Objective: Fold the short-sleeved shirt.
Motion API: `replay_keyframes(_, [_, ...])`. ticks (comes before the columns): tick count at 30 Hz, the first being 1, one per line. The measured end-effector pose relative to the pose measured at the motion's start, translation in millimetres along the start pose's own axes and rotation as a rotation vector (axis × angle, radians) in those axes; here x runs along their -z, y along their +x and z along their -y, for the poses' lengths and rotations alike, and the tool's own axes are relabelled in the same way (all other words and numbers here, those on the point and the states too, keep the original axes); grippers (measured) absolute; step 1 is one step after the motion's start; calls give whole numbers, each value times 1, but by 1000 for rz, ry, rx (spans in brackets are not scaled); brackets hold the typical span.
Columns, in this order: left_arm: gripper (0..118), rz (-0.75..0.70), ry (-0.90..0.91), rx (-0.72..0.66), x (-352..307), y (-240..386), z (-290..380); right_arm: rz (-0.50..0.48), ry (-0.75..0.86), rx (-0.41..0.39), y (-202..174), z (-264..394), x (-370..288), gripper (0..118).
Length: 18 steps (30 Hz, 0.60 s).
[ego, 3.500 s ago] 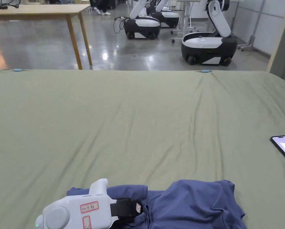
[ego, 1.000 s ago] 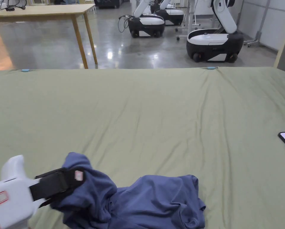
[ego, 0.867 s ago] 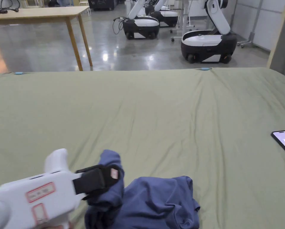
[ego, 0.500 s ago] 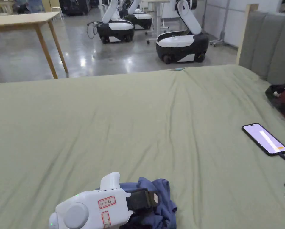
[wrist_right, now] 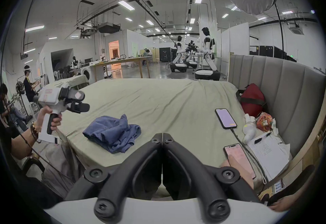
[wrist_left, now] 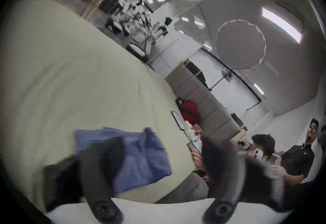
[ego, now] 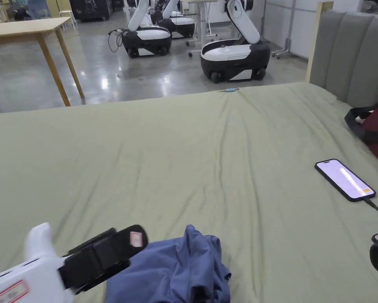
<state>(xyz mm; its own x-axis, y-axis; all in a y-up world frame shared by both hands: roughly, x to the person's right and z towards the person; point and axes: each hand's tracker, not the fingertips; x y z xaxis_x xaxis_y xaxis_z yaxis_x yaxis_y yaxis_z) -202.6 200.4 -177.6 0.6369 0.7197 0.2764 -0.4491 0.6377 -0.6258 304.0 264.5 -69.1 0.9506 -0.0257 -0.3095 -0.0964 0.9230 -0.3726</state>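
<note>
Fingers [wrist_right: 161,137] closed, shirt [wrist_right: 112,132] untouched.

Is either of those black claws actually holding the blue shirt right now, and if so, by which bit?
Nothing is held. The left gripper is open, in the air beside the crumpled shirt. The right gripper is shut on nothing.

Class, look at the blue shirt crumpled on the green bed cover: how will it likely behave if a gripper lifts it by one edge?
The blue shirt lies in soft, bunched folds, so it is probably floppy and would drape rather than hold shape. It looks thin, so likely light. Pushed, it would probably bunch up on the wrinkled bed cover rather than slide.
</note>
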Motion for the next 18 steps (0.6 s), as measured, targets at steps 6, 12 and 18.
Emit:
replay_keyframes(6, [5,-111,-51,-8,-29,-15,15,-38,-11,-13,-8,-3,16,0])
replay_keyframes(12, [5,-1,-134,53,44,13,15,-60,-8,-35,-17,-10,17,0])
replay_keyframes(18, [5,-11,-375,45,154,5,47,-51,13,-35,-18,-9,1,0])
